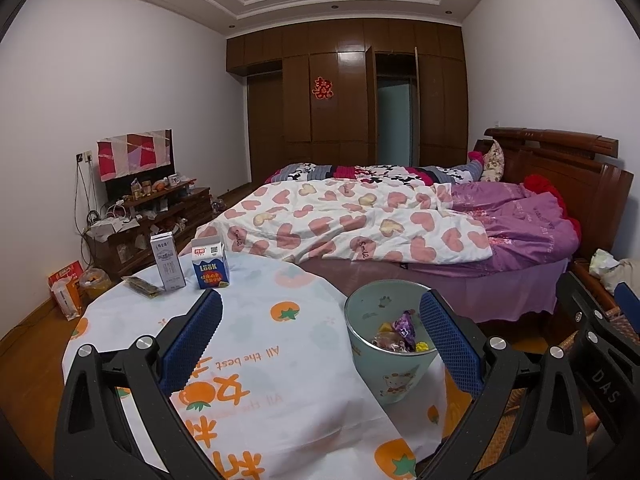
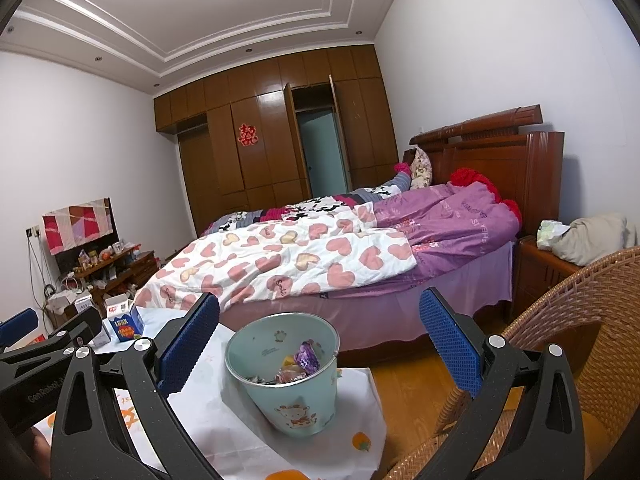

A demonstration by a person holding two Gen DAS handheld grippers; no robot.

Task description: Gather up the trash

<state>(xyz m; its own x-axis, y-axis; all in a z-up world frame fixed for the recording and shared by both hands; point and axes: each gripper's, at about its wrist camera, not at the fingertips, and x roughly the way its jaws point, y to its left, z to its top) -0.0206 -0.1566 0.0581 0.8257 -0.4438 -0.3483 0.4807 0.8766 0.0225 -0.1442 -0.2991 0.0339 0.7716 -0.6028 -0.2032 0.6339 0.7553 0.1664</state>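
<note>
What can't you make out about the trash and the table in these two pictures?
- Small bin: its lower contents, hidden by its own wall in both views; only the top wrappers show.
- Blue carton: most of its print is too small to read; in the right wrist view the left gripper partly covers it.
- Flat dark packet: label too small, left wrist view.
- Table: near edge hidden by both grippers' open jaws.
</note>
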